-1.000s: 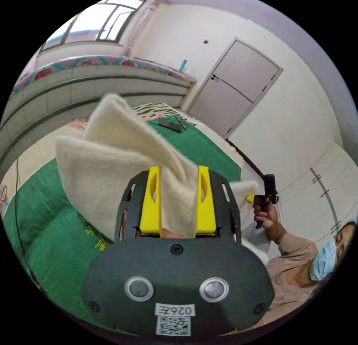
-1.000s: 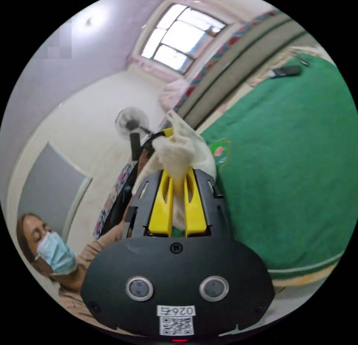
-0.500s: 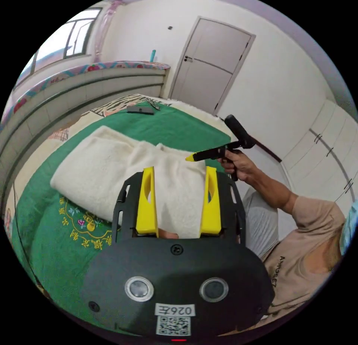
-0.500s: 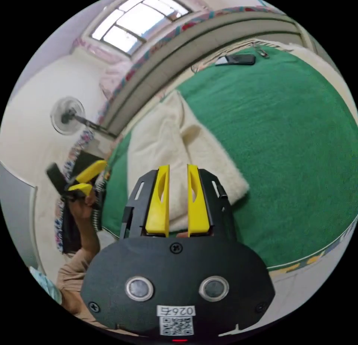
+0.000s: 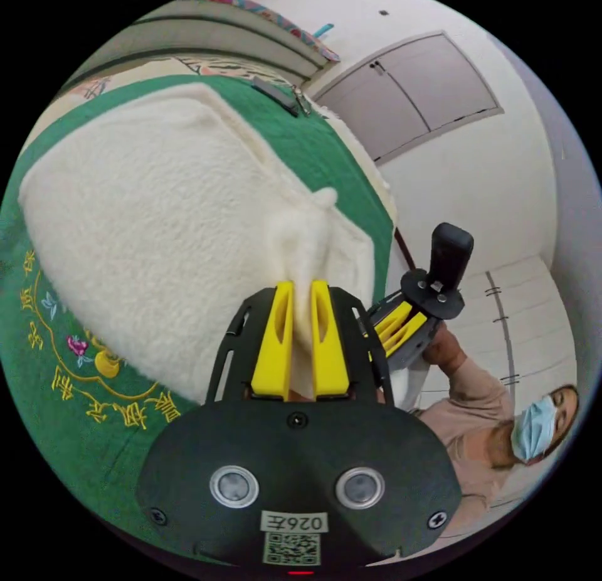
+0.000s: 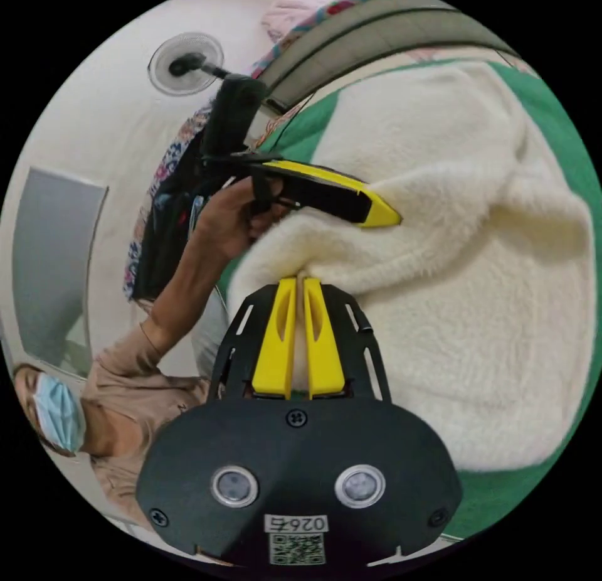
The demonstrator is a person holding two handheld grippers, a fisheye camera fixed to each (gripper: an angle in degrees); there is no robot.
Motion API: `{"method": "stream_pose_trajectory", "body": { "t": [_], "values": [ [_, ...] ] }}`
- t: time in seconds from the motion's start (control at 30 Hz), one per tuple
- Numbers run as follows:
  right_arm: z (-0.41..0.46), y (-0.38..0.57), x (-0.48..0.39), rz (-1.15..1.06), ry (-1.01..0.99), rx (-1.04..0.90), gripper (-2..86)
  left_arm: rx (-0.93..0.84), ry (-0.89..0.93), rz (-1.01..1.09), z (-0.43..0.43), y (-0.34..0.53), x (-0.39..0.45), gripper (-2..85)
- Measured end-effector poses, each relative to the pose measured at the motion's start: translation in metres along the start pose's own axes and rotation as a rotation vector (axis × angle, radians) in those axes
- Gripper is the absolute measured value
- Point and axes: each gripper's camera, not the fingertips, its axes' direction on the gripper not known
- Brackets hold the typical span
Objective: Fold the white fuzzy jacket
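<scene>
yellow stitched characters (image 5: 94, 411) run in a curve beside a flower pattern on the green blanket (image 5: 56, 455); they are too warped to make out. a white sticker (image 5: 294, 522) with a short printed code above a square code sits on the black body of the left gripper (image 5: 302, 286), and a like sticker (image 6: 295, 523) sits on the right gripper (image 6: 293, 281).

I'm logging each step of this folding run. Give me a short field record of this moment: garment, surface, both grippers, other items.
garment: white fuzzy jacket, lying bunched on the bed
surface: green blanket with yellow embroidery
left gripper: jaws closed on a pinch of the jacket's edge
right gripper: jaws closed on a fold of the jacket's near edge
other items: dark flat object at the far end of the blanket; fan on the wall
</scene>
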Motion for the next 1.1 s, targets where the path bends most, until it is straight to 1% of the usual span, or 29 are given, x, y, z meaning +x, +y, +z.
{"method": "stream_pose_trajectory", "body": {
  "t": [0.07,0.1,0.17,0.2,0.23,0.27,0.3,0.33,0.37,0.4,0.43,0.47,0.5,0.53,0.57,0.6,0.63,0.67,0.7,0.73,0.77,0.8,0.87,0.9,0.93,1.0,1.03,1.07,1.1],
  "values": [
    [-0.002,-0.007,-0.023,-0.096,0.078,-0.018,-1.4,0.202,0.100,0.026,-0.051,0.034,-0.015,4.5],
    [-0.006,-0.011,-0.036,-0.154,0.112,-0.005,-1.3,0.258,0.117,0.025,-0.066,0.046,-0.019,4.4],
    [-0.016,-0.014,-0.045,-0.181,0.168,0.042,-1.2,0.460,0.144,0.005,-0.127,0.106,-0.038,3.7],
    [-0.024,-0.016,-0.045,-0.156,0.230,0.086,-1.0,0.506,0.133,-0.012,-0.141,0.124,-0.043,3.5],
    [-0.029,-0.018,-0.043,-0.130,0.273,0.110,-1.0,0.577,0.065,-0.078,-0.166,0.164,-0.055,2.7],
    [-0.038,-0.021,-0.038,-0.062,0.372,0.148,-0.7,0.620,-0.036,-0.201,-0.184,0.204,-0.070,1.7],
    [-0.046,-0.025,-0.031,0.007,0.480,0.177,-0.2,0.663,-0.084,-0.278,-0.192,0.227,-0.078,1.1],
    [-0.049,-0.026,-0.027,0.041,0.531,0.186,0.1,0.791,-0.154,-0.442,-0.207,0.276,-0.092,0.7],
    [-0.054,-0.031,-0.018,0.106,0.630,0.194,1.4,0.923,-0.160,-0.573,-0.220,0.323,-0.103,0.8],
    [-0.056,-0.035,-0.009,0.161,0.716,0.189,3.4,0.992,-0.125,-0.615,-0.224,0.342,-0.107,2.5],
    [-0.056,-0.038,-0.004,0.191,0.753,0.184,4.4,1.120,-0.029,-0.613,-0.232,0.369,-0.110,5.7],
    [-0.055,-0.042,0.008,0.253,0.800,0.164,6.3,1.148,0.001,-0.562,-0.238,0.377,-0.107,7.1],
    [-0.051,-0.045,0.023,0.315,0.795,0.127,9.6,1.117,-0.017,-0.550,-0.240,0.376,-0.105,7.8],
    [-0.048,-0.047,0.030,0.348,0.775,0.106,11.2,1.020,-0.087,-0.546,-0.241,0.367,-0.100,11.6],
    [-0.042,-0.049,0.045,0.401,0.703,0.067,13.2,0.930,-0.146,-0.540,-0.239,0.354,-0.098,15.8],
    [-0.034,-0.050,0.058,0.438,0.601,0.039,14.9,0.893,-0.165,-0.533,-0.236,0.347,-0.099,18.2],
    [-0.030,-0.051,0.063,0.453,0.549,0.028,15.5,0.818,-0.182,-0.521,-0.229,0.331,-0.102,21.6],
    [-0.028,-0.051,0.064,0.468,0.530,0.059,15.8,0.731,-0.166,-0.521,-0.219,0.314,-0.108,23.9],
    [-0.030,-0.052,0.058,0.476,0.540,0.083,15.3,0.682,-0.145,-0.519,-0.214,0.305,-0.112,23.7],
    [-0.031,-0.053,0.053,0.471,0.541,0.101,14.9,0.573,-0.081,-0.494,-0.203,0.288,-0.118,23.5],
    [-0.032,-0.055,0.040,0.436,0.543,0.149,14.1,0.496,-0.039,-0.468,-0.197,0.275,-0.119,22.4],
    [-0.031,-0.057,0.024,0.379,0.545,0.183,13.1,0.488,-0.055,-0.465,-0.196,0.272,-0.117,21.8],
    [-0.023,-0.064,-0.004,0.259,0.503,0.191,12.4,0.514,-0.211,-0.320,-0.206,0.263,-0.084,16.1],
    [-0.013,-0.070,-0.022,0.167,0.426,0.156,12.3,0.518,-0.246,-0.269,-0.209,0.261,-0.074,15.9],
    [-0.006,-0.073,-0.031,0.119,0.369,0.135,12.2,0.492,-0.308,-0.166,-0.209,0.256,-0.054,17.5],
    [0.032,-0.084,-0.064,-0.042,0.142,0.024,11.9,0.382,-0.357,-0.073,-0.198,0.245,-0.038,23.8],
    [0.043,-0.087,-0.072,-0.073,0.118,-0.007,11.8,0.311,-0.350,-0.041,-0.186,0.237,-0.035,29.5],
    [0.067,-0.093,-0.088,-0.118,0.129,-0.066,11.6,0.223,-0.298,-0.038,-0.172,0.228,-0.038,31.9],
    [0.094,-0.100,-0.102,-0.151,0.202,-0.135,12.0,0.186,-0.271,-0.036,-0.167,0.225,-0.040,33.1]
  ]
}}
